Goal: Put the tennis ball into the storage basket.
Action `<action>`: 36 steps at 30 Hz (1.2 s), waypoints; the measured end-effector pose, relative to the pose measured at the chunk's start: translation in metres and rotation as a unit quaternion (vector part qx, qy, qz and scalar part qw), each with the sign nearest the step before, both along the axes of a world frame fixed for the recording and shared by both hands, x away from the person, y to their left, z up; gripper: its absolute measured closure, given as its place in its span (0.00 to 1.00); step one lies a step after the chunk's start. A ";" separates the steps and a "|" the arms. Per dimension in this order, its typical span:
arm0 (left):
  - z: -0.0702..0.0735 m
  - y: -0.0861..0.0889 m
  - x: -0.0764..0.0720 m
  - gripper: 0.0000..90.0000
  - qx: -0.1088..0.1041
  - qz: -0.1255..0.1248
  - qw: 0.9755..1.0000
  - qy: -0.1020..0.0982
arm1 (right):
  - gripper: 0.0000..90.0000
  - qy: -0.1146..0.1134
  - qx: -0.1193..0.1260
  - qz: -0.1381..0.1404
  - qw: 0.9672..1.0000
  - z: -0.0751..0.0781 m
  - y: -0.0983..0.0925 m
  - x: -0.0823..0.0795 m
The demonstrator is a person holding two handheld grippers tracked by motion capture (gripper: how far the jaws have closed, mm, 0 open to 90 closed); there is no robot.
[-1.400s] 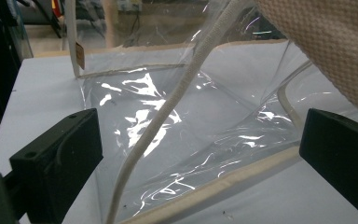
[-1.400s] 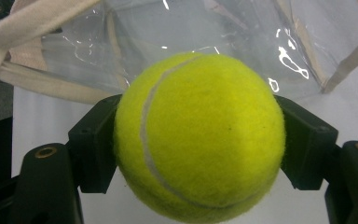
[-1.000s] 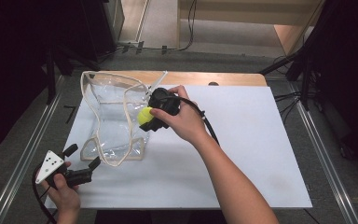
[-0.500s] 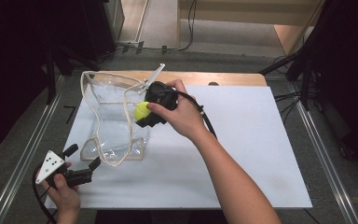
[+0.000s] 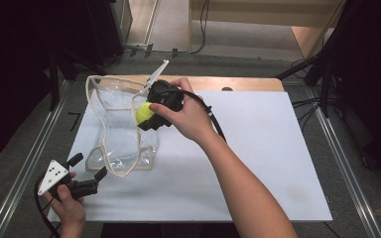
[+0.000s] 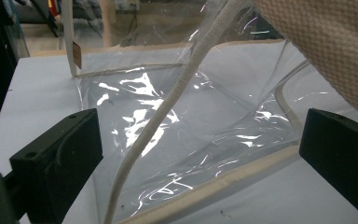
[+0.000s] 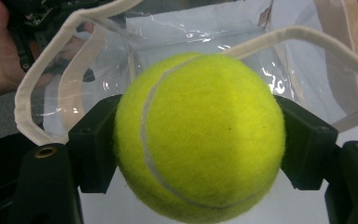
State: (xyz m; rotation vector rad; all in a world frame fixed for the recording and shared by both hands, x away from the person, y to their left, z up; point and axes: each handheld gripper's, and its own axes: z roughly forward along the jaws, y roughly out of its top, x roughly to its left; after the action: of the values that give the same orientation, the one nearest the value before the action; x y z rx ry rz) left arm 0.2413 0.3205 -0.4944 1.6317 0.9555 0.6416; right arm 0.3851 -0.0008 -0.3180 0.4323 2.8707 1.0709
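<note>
A yellow-green tennis ball (image 5: 144,113) (image 7: 200,137) is clamped between the black jaws of my right gripper (image 5: 146,117) (image 7: 200,140), which hangs above the right edge of a clear plastic bag (image 5: 120,124) with cream webbing trim and handles. The bag stands on the white table sheet (image 5: 258,148), its mouth facing up. My left gripper (image 5: 87,169) rests low at the table's near left corner, jaws open and pointing at the bag's lower corner. In the left gripper view the bag's clear wall (image 6: 186,135) and a cream handle strap (image 6: 158,126) lie between and beyond the wide jaws.
A wooden strip (image 5: 228,83) runs along the table's far edge. Metal rails (image 5: 347,163) flank both sides. The right gripper's black cable (image 5: 213,116) trails over the forearm. Bare white sheet spreads to the right of the bag.
My right gripper has lifted the ball a little higher and toward the bag's upper rim. The left gripper has stayed put.
</note>
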 end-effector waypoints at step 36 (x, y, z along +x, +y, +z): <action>0.000 0.000 0.001 0.00 0.001 0.002 1.000 0.004 | 0.26 -0.009 0.010 0.044 0.999 0.014 0.051 -0.002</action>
State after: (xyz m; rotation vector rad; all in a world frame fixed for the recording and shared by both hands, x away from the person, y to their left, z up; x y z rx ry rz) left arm 0.2423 0.3206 -0.4944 1.6345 0.9646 0.6400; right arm 0.3834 0.0501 -0.3039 0.2975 2.8913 1.1104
